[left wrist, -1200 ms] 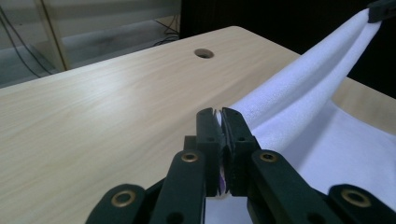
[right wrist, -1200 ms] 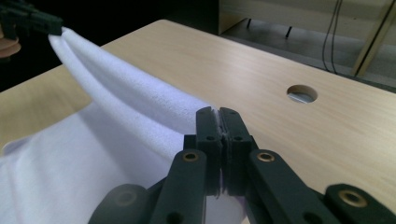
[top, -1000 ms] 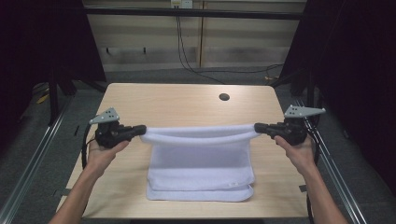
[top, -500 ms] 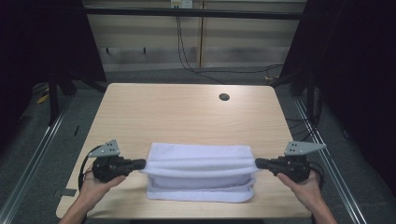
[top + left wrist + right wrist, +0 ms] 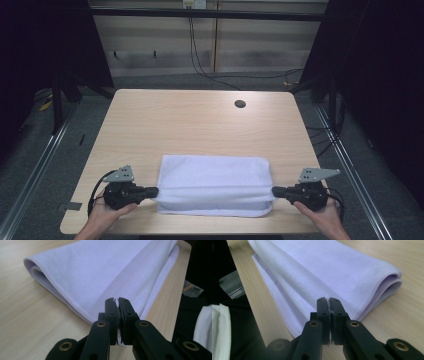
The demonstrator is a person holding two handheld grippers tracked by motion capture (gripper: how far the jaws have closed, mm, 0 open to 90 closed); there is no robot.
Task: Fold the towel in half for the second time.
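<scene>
A light wooden table [image 5: 200,125] with a round cable hole [image 5: 240,104] stands on grey carpet [image 5: 60,165], metal rails [image 5: 30,175] alongside, black curtains [image 5: 380,75] flanking a pale panelled wall [image 5: 250,45] with hanging cables [image 5: 197,45].

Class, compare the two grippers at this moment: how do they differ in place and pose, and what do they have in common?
The left gripper pinches the towel's left end; the right gripper pinches its right end. The left gripper's jaws point right, towards the towel; the right gripper's point left, so the two face each other. Shared: both are shut on the towel's near, upper layer, low over the table by its near edge, each held in a hand.
</scene>
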